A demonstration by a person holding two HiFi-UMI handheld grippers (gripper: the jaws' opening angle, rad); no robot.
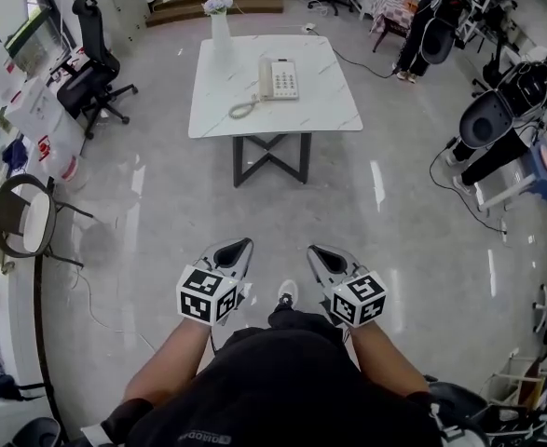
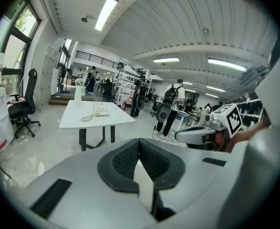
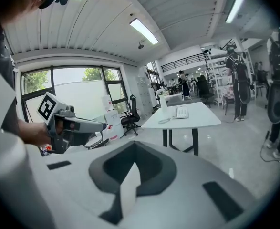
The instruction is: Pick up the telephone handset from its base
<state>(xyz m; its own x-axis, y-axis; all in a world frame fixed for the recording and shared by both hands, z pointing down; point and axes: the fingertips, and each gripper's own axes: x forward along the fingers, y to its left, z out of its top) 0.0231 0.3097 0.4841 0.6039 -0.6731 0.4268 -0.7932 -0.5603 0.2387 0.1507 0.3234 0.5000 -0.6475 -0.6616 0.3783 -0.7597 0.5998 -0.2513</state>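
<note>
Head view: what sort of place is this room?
Probably an open-plan office or lab workspace: a white table carrying a telephone, a black office chair at the side, and a cable trailing over the polished floor.

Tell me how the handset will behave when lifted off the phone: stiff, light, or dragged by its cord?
The handset looks like rigid plastic, so probably stiff and light. Its coiled cord loops loose on the table, so it should stretch before tugging the phone. Its smooth shell may be slippery.
</note>
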